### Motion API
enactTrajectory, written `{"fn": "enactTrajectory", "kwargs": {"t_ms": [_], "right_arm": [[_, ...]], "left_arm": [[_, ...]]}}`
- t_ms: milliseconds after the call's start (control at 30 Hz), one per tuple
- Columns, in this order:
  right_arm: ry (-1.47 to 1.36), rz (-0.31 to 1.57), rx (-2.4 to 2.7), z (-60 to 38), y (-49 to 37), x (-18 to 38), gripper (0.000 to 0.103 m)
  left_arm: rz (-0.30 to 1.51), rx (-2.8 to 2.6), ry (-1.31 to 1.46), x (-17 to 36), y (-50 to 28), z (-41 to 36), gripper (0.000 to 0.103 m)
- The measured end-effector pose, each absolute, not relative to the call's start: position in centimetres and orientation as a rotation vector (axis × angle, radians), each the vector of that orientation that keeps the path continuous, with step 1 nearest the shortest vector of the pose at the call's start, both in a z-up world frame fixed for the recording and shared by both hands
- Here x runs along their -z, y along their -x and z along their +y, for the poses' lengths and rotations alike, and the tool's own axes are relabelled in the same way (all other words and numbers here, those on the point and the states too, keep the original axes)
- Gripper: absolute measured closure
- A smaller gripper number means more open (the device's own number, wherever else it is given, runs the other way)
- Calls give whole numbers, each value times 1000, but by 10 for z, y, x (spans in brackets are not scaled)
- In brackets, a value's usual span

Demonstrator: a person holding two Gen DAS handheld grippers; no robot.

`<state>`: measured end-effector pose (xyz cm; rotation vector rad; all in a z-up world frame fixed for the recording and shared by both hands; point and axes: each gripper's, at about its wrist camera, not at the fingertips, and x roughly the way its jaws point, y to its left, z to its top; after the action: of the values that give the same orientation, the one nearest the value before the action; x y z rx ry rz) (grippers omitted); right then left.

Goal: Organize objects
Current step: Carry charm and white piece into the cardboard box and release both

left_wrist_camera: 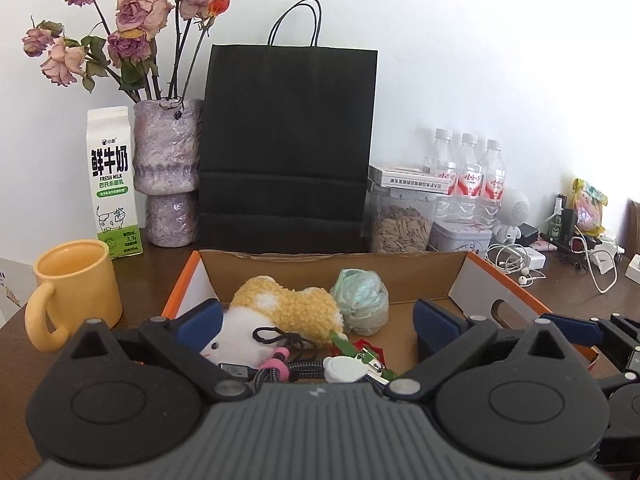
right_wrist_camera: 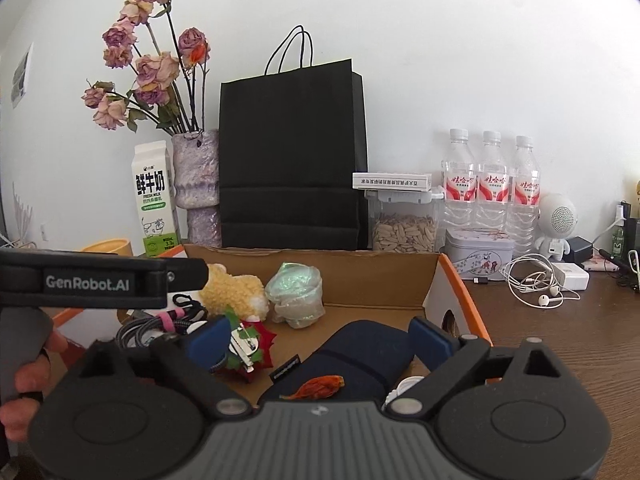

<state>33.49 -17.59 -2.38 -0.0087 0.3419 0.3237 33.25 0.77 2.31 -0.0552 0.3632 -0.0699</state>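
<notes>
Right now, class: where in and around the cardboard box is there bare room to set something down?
Bare box floor lies between the wrapped bundle and the box's right wall. Bare tabletop lies right of the box, nearer than the earphones. The box's left side, around the plush toy, is crowded.

- A lived-in home, going by the cluttered dark wooden surface set against a plain white wall.
- Dried roses stand in a purple vase beside a fresh milk carton and a yellow mug.
- Water bottles, a jar of seeds, white earphones, chargers and a black paper bag crowd the back.
</notes>
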Motion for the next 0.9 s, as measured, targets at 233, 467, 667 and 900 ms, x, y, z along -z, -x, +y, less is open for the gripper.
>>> {"fn": "enactTrajectory", "kwargs": {"t_ms": [233,467,667,900], "right_arm": [[9,344,-315,-177,-335,24,5],[8,328,-306,-180,-330,20,4],[48,302,-300,-176,-313,18,4],[54,279,-265,-182,-281,16,4]], "left_arm": [[356,57,64,-20,-333,9,0],[317,51,78,-22,-321,12,0],[290,18,88,-20,-296,16,0],[279,3,81,-16,-262,18,0]]}}
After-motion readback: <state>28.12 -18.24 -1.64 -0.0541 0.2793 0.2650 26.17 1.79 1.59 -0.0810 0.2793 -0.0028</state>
